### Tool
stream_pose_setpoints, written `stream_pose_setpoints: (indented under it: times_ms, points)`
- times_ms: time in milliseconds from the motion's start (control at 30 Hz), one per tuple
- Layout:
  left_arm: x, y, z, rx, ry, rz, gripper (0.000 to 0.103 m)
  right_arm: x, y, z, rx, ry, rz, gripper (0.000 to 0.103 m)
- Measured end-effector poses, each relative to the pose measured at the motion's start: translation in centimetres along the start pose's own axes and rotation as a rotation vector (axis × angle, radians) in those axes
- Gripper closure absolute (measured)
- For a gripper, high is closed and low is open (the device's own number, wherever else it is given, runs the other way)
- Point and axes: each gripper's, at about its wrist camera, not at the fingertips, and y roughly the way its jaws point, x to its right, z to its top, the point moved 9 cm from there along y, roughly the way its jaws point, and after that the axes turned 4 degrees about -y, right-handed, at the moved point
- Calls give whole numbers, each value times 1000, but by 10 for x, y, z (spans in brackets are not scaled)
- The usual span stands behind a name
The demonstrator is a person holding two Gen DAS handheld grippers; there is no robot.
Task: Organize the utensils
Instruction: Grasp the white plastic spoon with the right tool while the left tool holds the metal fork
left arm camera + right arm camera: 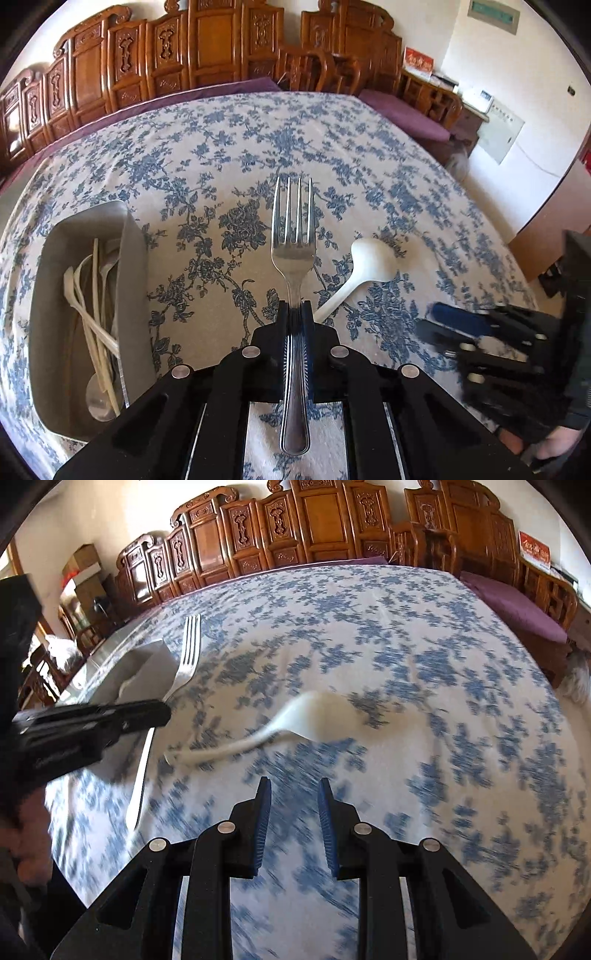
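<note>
glossy metal fork [293, 254], matt cloth [229, 155]

- Carved wooden panels [207, 48] line the far side of the room.
- A blue-flowered cloth [332, 155] covers the surface.
- Purple cushions [517, 605] lie on a wooden bench.
- The white wall [535, 74] is brightly lit.

We are seeing a white tablecloth [207, 155] showing a blue floral print, a silver fork [293, 236] gleaming, a white spoon [369, 258] lying pale, a grey tray [133, 258] holding cream and silver utensils [98, 317], and black grippers wearing blue pads [263, 823].
</note>
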Motion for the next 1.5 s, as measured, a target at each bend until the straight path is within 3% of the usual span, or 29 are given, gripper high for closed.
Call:
stream_pose_setpoints:
  times_ms: [167, 367, 600, 767, 833, 1033, 1500]
  points:
    - [-7, -19, 3, 38, 0, -10, 97, -13, 28, 16, -3, 45, 9, 75]
    - [-18, -31, 6, 56, -12, -16, 97, -20, 49, 32, 0, 15, -78, 75]
    - [-34, -41, 9, 77, -28, -7, 97, -16, 66, 43, -9, 72, -101, 75]
    - [-44, -46, 9, 81, -41, 1, 97, -19, 74, 50, -18, 44, -124, 75]
    - [-48, -47, 10, 85, -45, 3, 97, -22, 74, 50, -26, 13, -135, 84]
    - [-56, -58, 12, 97, -56, 9, 97, -33, 68, 44, -36, -13, -65, 99]
    - [-102, -97, 25, 155, -94, 85, 97, -73, 13, 60, 29, -115, 19, 99]
